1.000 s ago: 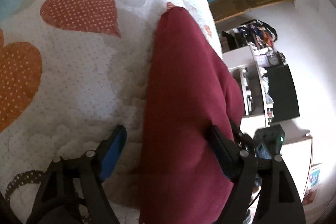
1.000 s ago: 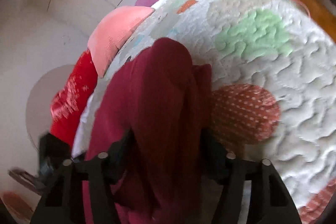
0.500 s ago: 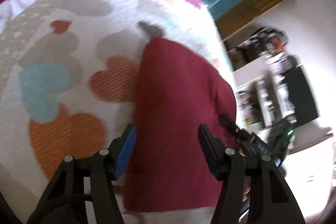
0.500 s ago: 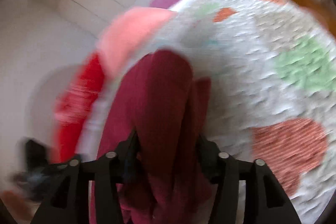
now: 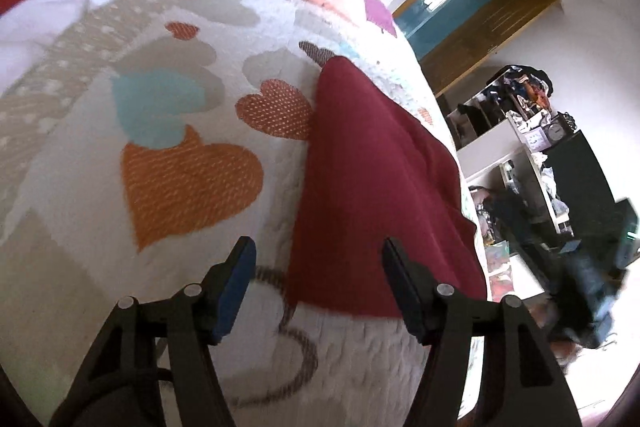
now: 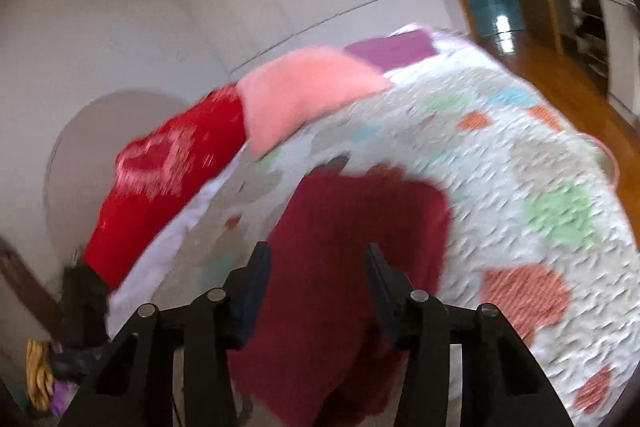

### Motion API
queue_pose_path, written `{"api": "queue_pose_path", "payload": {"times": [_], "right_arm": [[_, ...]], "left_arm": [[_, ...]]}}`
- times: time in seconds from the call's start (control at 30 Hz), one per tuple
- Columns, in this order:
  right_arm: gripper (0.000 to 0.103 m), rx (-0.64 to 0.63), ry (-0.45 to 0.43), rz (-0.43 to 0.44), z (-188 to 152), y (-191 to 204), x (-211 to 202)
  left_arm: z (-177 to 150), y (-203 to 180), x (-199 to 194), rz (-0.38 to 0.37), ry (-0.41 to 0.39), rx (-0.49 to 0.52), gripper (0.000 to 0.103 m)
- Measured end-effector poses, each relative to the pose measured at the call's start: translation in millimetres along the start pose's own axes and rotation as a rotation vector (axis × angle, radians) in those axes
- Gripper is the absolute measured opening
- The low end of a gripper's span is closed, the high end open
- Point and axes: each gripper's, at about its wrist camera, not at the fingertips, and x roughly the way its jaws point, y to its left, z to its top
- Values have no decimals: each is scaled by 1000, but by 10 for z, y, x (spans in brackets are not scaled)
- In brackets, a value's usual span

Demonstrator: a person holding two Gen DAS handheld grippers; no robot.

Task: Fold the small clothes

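One maroon garment [image 5: 372, 179] lies on the heart quilt [image 5: 168, 99]; left tool [image 5: 316, 263] and right tool [image 6: 316, 267] both hang released.

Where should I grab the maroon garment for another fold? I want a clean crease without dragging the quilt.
Probably the near hem corner of the maroon garment, coming in low from the bed's near edge. It lies flat on the heart-print quilt, and that bottom edge sits just ahead of the open left gripper, so its jaws could slide over the hem. The right gripper is open too.
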Motion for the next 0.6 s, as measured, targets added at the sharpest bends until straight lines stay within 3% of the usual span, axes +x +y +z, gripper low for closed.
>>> {"api": "queue_pose_path", "payload": {"times": [0.07,0.13,0.3,0.37,0.4,0.5,0.6], "right_arm": [[51,-2,97,-24,-248,-25,232],[43,37,158,-58,-429,-181,421],[46,142,59,-38,-500,-189,45],[58,114,23,-84,-531,-80,-135],[60,97,10,-110,-565,-34,-206],[67,35,2,-180,-735,150,-437],[68,68,3,-214,-881,207,-591]], "left_arm": [[-83,-17,-139,24,-30,24,65],[-203,-72,-363,47,-84,69,65],[-409,-242,-906,155,-280,173,74],[-477,-340,-1079,239,-378,202,80],[-551,-423,-1226,310,-457,225,85],[-746,-611,-1593,407,-639,285,100],[-918,-714,-1842,495,-764,308,103]]}}
